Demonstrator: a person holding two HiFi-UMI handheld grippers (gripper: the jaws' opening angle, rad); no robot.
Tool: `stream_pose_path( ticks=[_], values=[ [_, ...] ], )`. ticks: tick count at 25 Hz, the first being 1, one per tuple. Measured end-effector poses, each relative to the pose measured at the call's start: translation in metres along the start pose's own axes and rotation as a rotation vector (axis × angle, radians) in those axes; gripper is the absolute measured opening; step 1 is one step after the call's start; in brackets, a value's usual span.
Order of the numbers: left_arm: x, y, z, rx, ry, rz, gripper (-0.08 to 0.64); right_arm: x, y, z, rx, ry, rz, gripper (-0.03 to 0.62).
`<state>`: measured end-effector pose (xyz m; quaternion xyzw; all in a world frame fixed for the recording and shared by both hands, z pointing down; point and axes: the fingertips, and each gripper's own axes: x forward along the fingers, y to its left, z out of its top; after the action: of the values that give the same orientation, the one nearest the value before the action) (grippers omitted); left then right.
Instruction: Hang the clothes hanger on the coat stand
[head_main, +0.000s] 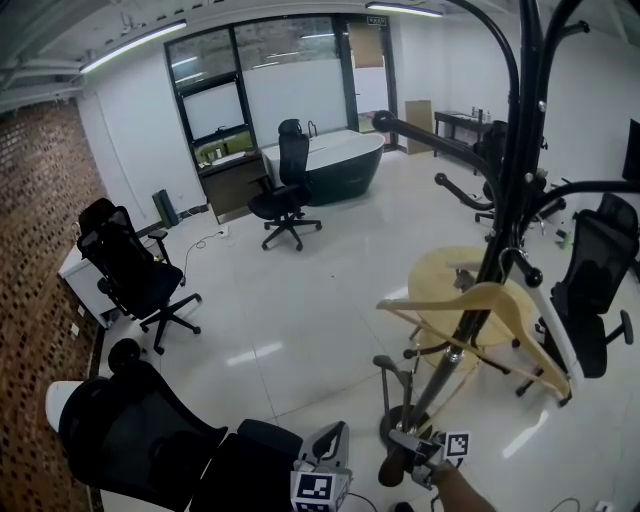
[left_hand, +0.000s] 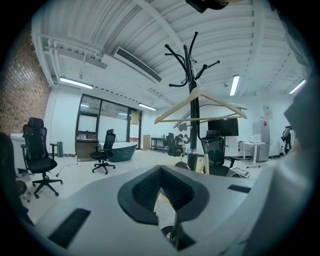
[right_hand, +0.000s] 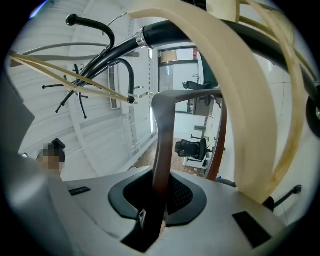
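Fingers (right_hand: 181, 195) of the right gripper (right_hand: 162, 180) are pinched narrow on a dark brown bent bar (right_hand: 161, 140) that rises through the middle of its view; whether that bar belongs to the hanger no view settles; the left gripper (left_hand: 160, 172), low at the frame's centre, has its jaws drawn together on nothing. In the head view the wooden clothes hanger (head_main: 480, 300) lies right of centre against the black pole of the coat stand (head_main: 520, 150), its hook up beside a knobbed branch (head_main: 525, 272); the right gripper (head_main: 420, 445) sits at the bottom edge by the stand's foot, the left gripper (head_main: 330, 445) just left of it. The left gripper view shows the hanger (left_hand: 222, 103) across the pole (left_hand: 192, 115) in the upper centre, roughly level.

The step looks like seating the hook; I cannot tell whether it already bears on the branch. Done well, the weight should settle fully over the branch before any release; move slowly and straight, avoid nudging the pole, hold the hanger level so it does not swing, and leave the left gripper low and clear.
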<state>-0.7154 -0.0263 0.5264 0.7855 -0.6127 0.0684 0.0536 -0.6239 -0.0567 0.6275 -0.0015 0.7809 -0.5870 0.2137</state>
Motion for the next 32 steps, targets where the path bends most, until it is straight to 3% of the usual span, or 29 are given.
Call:
stream_pose_path(
  ticks=[19, 25, 32],
  values=[
    [0.003, -0.012, -0.006, -0.015, 0.012, -0.009, 0.017, -0.043, -0.034, 0.031, -0.080, -0.109, -0.225, 0.032],
    [0.000, -0.013, -0.002, -0.017, -0.002, -0.013, 0.017, -0.041, -0.013, 0.029, -0.143, -0.138, -0.220, 0.113],
    [-0.017, -0.013, -0.007, -0.038, -0.007, -0.015, 0.017, -0.053, 0.015, 0.011, -0.259, -0.112, -0.305, 0.124]
  ],
)
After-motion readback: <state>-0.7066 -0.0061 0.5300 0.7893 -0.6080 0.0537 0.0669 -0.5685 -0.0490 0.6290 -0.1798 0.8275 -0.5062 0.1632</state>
